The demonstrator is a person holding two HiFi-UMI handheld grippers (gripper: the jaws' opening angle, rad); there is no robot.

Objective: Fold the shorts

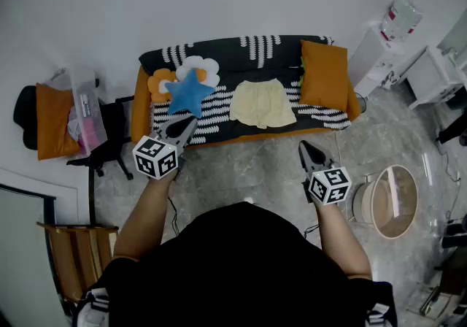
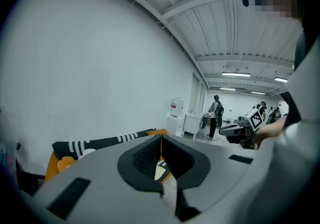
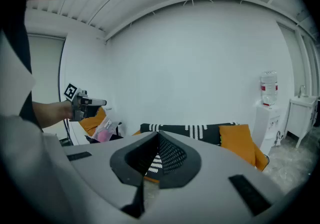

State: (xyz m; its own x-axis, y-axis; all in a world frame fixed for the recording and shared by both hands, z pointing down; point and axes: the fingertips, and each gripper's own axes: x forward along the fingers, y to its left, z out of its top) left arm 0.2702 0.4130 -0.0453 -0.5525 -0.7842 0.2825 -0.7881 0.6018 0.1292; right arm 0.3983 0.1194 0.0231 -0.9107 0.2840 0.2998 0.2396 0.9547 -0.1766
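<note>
The head view shows the yellow shorts [image 1: 263, 103] lying flat on the sofa [image 1: 241, 52] seat, between a blue star pillow [image 1: 189, 93] and an orange pillow [image 1: 325, 74]. Only the left gripper view shows people [image 2: 216, 115] far down a long room. Bare floor [image 1: 248, 165] lies before the sofa's front edge. The left gripper [image 1: 186, 127] and right gripper [image 1: 306, 149] point at the sofa, tipped a little down, not touching it. Both have jaws pressed together, holding nothing.

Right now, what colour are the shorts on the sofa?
Pale yellow shorts, clearest in the head view.
</note>
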